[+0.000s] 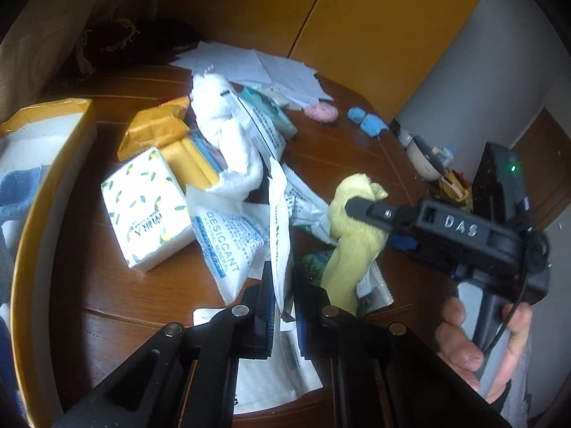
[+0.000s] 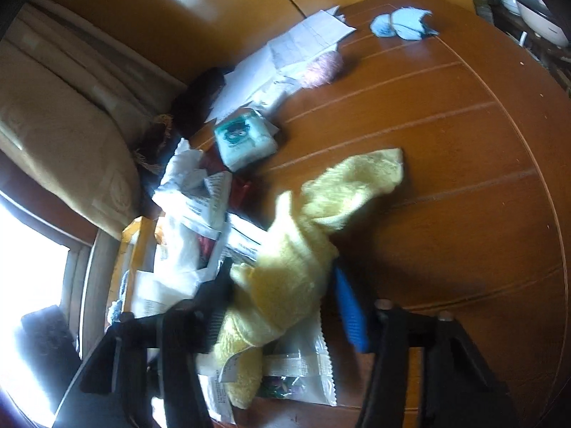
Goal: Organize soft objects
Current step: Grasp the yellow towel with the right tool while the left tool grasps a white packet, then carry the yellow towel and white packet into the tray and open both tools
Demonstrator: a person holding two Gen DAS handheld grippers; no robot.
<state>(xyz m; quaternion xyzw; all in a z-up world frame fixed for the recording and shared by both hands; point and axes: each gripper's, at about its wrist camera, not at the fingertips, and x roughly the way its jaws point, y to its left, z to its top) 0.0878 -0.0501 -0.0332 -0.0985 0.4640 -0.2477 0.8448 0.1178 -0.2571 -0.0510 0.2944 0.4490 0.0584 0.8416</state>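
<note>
Left gripper (image 1: 283, 306) pinched nearly shut on a thin white packet (image 1: 280, 235) standing on edge between its pads, beside the desiccant bag (image 1: 223, 246) on the table (image 2: 446, 142). To its right, yellow cloth (image 1: 351, 246) draped between the right gripper's (image 2: 282, 306) half-spread jaws, dark finger at one side, blue pad (image 2: 349, 310) just beside the other; whether pressed, cannot tell.

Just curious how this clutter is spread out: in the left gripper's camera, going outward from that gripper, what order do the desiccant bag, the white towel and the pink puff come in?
1. Desiccant bag, just left of the left gripper.
2. White towel, mid-table.
3. Pink puff, far right.
</note>
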